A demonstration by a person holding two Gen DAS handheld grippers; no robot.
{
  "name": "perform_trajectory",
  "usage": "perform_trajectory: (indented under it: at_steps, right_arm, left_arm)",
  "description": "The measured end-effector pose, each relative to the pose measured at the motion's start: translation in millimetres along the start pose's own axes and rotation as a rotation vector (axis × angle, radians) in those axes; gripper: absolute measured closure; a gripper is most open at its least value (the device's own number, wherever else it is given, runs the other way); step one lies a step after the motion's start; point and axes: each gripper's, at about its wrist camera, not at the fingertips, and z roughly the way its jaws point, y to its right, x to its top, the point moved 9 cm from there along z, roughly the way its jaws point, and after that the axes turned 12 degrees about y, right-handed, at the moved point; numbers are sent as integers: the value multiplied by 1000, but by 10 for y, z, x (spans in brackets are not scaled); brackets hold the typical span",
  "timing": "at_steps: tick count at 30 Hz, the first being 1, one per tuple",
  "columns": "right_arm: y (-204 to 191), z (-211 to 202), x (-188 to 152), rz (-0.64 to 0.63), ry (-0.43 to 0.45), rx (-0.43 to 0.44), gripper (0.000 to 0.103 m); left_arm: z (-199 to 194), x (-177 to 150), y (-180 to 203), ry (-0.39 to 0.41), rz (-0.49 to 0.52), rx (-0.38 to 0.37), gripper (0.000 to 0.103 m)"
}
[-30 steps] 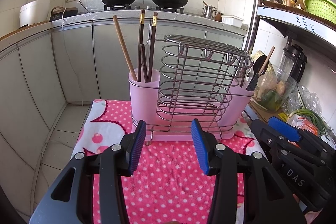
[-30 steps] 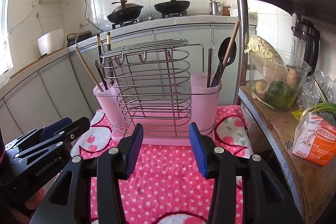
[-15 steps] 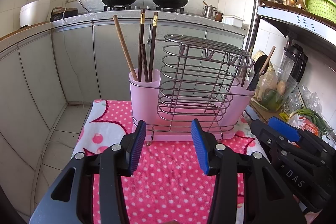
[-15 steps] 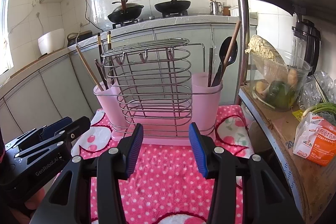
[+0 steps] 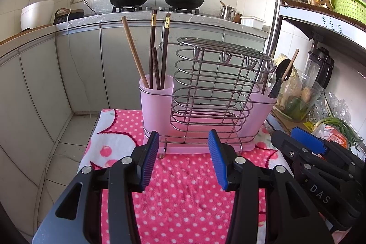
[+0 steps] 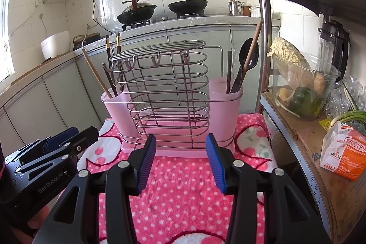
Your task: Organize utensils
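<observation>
Both hand-held grippers gape wide, holding nothing, before the rack (image 5: pixel 205 93).
Left hand-held gripper (image 5: pixel 184 160) and right hand-held gripper (image 6: pixel 180 160) hover above the cloth (image 5: pixel 183 196); 4 chopsticks (image 5: pixel 157 54) stand in the rack's left cup, and a spoon (image 6: pixel 247 61) with perhaps 2 sticks in its right cup.

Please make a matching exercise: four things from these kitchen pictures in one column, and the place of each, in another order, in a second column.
1. black spoon
2. gold-banded chopsticks
3. green basket
4. glass bowl

A. top shelf of the rack on the right
B. right pink cup of the holder
C. lower wooden shelf
D. left pink cup of the holder

Pairs: 1-B, 2-D, 3-A, 4-C
</observation>
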Motion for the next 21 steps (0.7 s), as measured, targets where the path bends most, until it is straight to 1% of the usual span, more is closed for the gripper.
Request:
perform_trajectory:
  at_steps: [21]
  right_arm:
    - [-10,39,-44,-4,-9,1,58]
  left_arm:
    - [14,-11,6,-4,2,-3,58]
